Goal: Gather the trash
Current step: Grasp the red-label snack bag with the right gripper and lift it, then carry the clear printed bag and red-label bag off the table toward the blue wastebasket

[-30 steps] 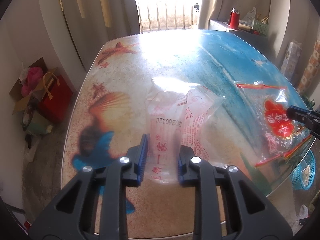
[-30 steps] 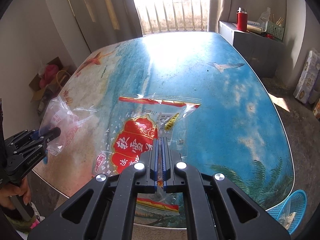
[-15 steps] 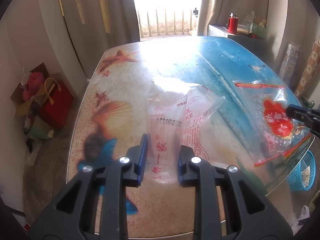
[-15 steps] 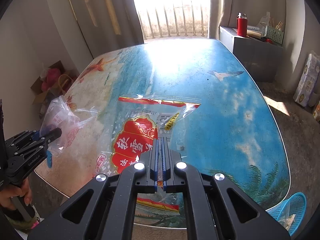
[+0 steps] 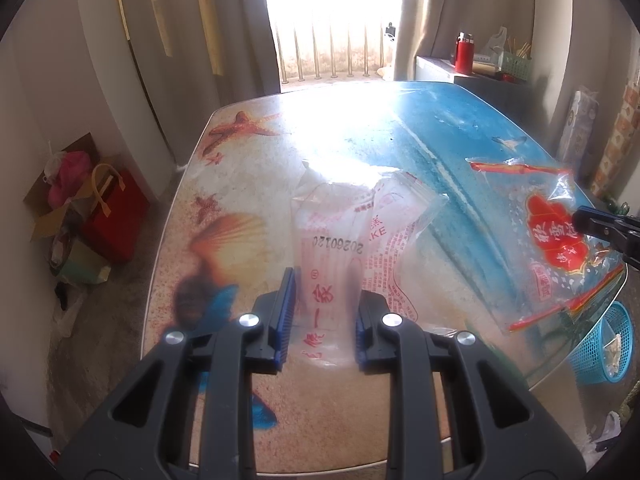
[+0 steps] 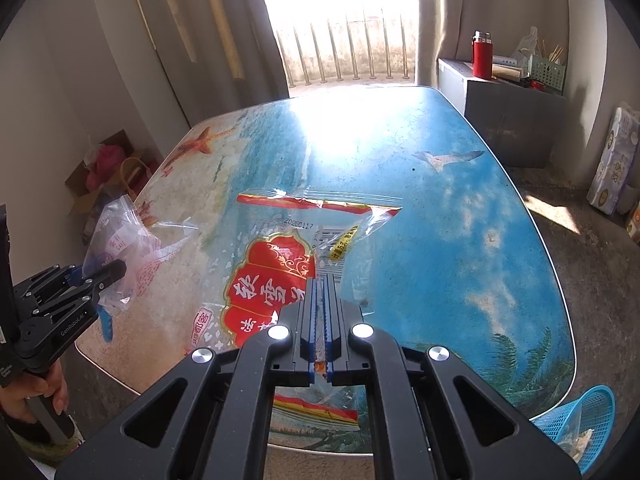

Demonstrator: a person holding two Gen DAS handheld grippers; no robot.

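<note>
Open tabletop ahead of us

We see the far table bare; a blue basket stands below its near corner.

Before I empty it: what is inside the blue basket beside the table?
The blue basket holds some pale crumpled scraps. Its lower part is cut off by the frame edge.

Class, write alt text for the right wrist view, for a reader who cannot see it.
The right gripper is shut on a clear snack bag with a red label, held above a beach-print table. At far left the left gripper holds a crumpled clear wrapper; a blue basket sits on the floor at lower right.
</note>
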